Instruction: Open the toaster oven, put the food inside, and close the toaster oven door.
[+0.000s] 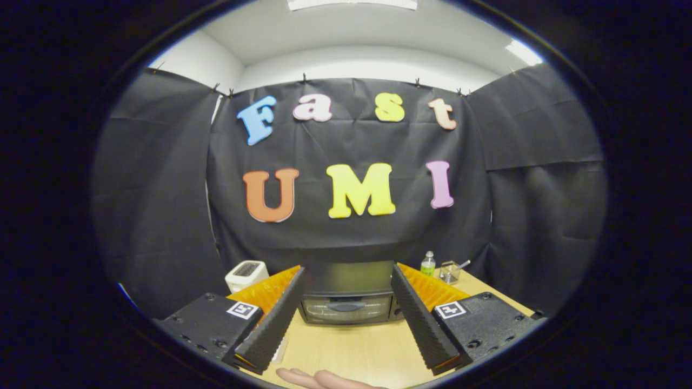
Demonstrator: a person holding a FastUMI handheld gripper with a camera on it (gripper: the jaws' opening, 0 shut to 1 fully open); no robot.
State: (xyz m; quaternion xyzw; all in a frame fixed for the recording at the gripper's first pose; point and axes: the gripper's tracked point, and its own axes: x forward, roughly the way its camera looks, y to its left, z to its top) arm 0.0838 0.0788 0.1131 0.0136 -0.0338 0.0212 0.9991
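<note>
Jaws (pixel 348 324) spread wide apart and holding nothing, framing the toaster oven (pixel 347 294) that stands beyond the fingertips at the far side of the bench (pixel 357 354). Its door (pixel 346 309) appears shut, with a horizontal handle across the glass front; whether food lies inside cannot be told through the dim glass. A small white appliance (pixel 246 274) stands to the oven's left; a green-capped bottle (pixel 427 263) and a clear cup (pixel 450 272) stand to its right. Fingers of a hand (pixel 319 379) rest on the bench just below the jaws. A shut door fits either food still to be loaded or the job already finished. Any approach to the handle is best made level and centred, jaws kept open wide enough to straddle it
</note>
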